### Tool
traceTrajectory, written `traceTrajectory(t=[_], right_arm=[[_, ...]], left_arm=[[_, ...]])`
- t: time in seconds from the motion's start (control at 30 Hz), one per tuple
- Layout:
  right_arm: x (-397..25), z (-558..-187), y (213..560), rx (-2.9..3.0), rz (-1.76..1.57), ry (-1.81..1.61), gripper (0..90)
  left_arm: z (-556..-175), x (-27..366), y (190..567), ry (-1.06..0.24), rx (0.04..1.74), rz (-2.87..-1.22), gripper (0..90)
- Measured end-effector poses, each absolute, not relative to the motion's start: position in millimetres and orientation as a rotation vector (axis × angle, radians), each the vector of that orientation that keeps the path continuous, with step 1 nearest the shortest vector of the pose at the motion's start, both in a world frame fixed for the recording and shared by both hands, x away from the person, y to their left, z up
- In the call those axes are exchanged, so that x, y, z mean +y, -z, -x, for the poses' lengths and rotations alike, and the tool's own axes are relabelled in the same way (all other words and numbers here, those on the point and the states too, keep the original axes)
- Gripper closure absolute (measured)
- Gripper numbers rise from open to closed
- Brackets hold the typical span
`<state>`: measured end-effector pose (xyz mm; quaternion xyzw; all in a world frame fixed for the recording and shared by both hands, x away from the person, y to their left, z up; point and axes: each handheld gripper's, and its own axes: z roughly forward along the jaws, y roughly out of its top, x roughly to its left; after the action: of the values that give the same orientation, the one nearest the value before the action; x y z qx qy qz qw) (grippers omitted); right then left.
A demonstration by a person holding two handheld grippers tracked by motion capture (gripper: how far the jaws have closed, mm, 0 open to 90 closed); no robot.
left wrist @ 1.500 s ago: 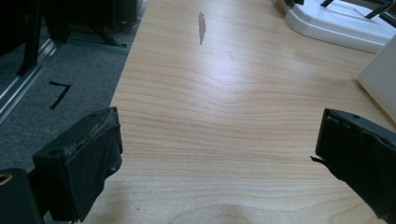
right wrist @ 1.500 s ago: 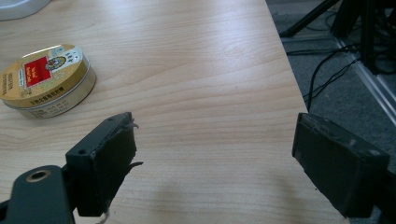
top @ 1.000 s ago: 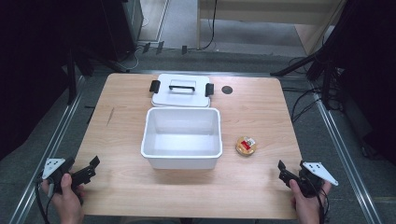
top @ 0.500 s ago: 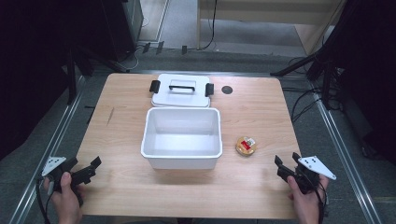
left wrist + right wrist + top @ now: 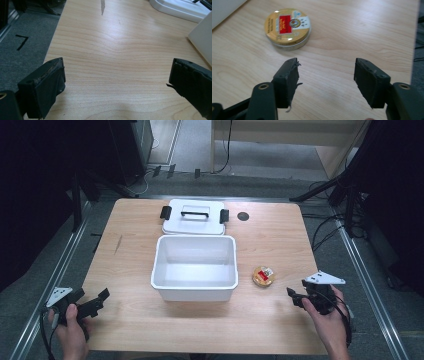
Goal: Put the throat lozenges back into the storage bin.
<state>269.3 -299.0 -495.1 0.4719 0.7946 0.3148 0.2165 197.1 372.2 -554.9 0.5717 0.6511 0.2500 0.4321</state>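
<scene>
Right tongs (image 5: 325,80) spread, aimed at round tin (image 5: 287,28) — likely lining up grasp. Left tongs (image 5: 117,82) spread, idle over bare worktop (image 5: 280,240).

We seem to be in a lab or recording studio. A bare wooden table (image 5: 280,245) stands on grey carpet (image 5: 200,145), ringed by black stand legs (image 5: 320,192), loose cables (image 5: 325,232) and metal floor rails (image 5: 370,285).
</scene>
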Motion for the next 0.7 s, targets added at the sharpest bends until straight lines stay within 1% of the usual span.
traceTrajectory(t=[0.27, 0.3, 0.33, 0.37, 0.4, 0.43, 0.47, 0.5, 0.53, 0.7], right_arm=[[-278, -291, 491, 2.428, -1.246, -0.738, 33.8], [-274, -294, 491, 2.455, -1.239, -0.711, 32.5], [-267, -299, 492, 2.496, -1.220, -0.671, 29.0], [-267, -299, 492, 2.496, -1.220, -0.671, 29.0], [-259, -304, 492, 2.525, -1.205, -0.625, 24.8], [-259, -304, 492, 2.525, -1.205, -0.625, 24.8], [-252, -308, 492, 2.550, -1.190, -0.587, 18.3], [-252, -308, 492, 2.550, -1.190, -0.587, 18.3], [-242, -312, 493, 2.588, -1.167, -0.554, 13.9], [-229, -322, 494, 2.639, -1.181, -0.519, 11.9]], left_arm=[[-197, 371, 555, -0.615, 1.623, -1.430, 1.2], [-198, 371, 555, -0.615, 1.623, -1.430, 1.2], [-197, 372, 555, -0.614, 1.622, -1.430, 1.2], [-197, 372, 555, -0.614, 1.622, -1.430, 1.1], [-197, 372, 555, -0.612, 1.621, -1.429, 1.2], [-197, 372, 555, -0.612, 1.621, -1.429, 1.2], [-197, 372, 555, -0.612, 1.619, -1.430, 1.2], [-197, 372, 555, -0.611, 1.620, -1.429, 1.2], [-197, 372, 555, -0.611, 1.618, -1.430, 1.2], [-198, 372, 555, -0.605, 1.618, -1.430, 1.2]])
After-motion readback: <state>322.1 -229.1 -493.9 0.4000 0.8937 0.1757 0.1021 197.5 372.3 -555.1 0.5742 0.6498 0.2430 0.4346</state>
